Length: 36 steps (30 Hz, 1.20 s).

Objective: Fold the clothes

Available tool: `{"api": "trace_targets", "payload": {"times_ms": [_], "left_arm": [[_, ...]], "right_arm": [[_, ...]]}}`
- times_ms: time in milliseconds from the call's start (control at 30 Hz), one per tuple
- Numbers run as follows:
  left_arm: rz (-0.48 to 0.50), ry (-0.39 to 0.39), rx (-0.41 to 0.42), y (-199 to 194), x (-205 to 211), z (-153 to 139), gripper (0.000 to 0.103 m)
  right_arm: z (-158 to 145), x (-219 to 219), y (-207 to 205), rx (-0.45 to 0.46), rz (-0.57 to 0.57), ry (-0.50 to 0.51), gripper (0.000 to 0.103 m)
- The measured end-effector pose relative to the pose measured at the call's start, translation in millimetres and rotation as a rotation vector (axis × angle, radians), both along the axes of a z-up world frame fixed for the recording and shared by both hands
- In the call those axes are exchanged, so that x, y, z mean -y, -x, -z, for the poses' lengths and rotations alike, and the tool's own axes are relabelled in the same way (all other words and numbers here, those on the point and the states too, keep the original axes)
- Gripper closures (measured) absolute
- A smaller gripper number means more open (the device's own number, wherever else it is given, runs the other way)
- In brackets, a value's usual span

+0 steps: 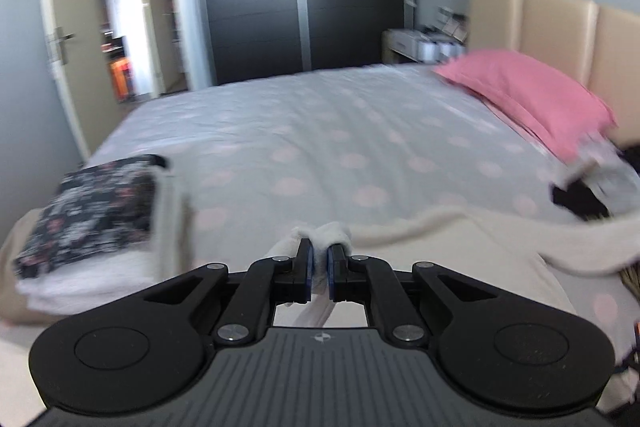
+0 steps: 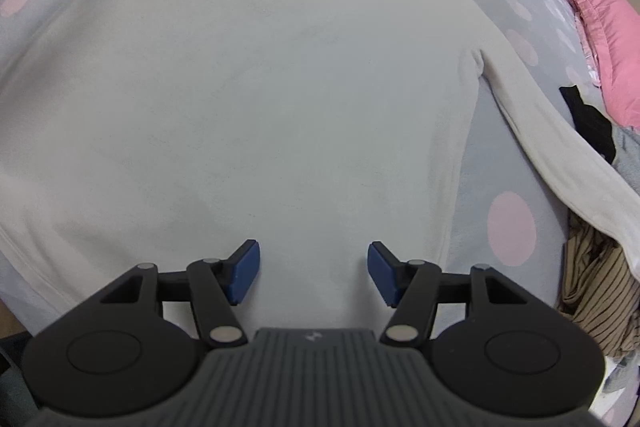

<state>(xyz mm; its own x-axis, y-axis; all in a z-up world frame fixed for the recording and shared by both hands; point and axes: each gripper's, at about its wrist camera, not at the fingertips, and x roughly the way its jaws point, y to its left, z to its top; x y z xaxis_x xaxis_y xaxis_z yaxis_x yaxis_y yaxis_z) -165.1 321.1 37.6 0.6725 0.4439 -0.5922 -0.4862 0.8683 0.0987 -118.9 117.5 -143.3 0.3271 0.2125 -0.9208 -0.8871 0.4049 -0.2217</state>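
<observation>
Bed with grey, pink-dotted sheet is filling most of the left wrist view; its middle and far half are lying bare, open room up to the far edge in the upper centre. Cream sweater is taking up nearly the whole right wrist view, lying flat on the sheet, one sleeve running down along the right side of the frame, its side edge just right of the claw. Bare sheet is showing only at upper left and in a strip on the right. Pink pillow is sitting at right centre against the beige headboard. Folded stack, floral piece on top of white ones, is sitting at lower left near the bed edge. Dark garment and striped cloth are crowding the right edge. Left gripper, bottom centre, is pinching a bunch of the cream sweater, pads together on the fabric. Right gripper, bottom centre, is hovering over the sweater near its lower edge, pads spread apart, nothing between them.
</observation>
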Motion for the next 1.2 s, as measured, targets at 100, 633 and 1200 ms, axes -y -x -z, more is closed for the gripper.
{"api": "trace_targets", "payload": {"times_ms": [100, 633, 1200], "left_arm": [[0.1, -0.015, -0.088, -29.6, 41.7, 36.5, 0.098], [0.25, 0.186, -0.344, -48.8, 120.4, 161.8, 0.091], [0.216, 0.139, -0.309, -2.9, 107.0, 146.0, 0.061]], "right_arm": [[7.5, 14.7, -24.4, 0.005, 0.014, 0.006, 0.04], [11.0, 45.0, -33.1, 0.012, 0.034, -0.044, 0.04], [7.5, 42.7, -35.1, 0.02, 0.023, -0.136, 0.045]]}}
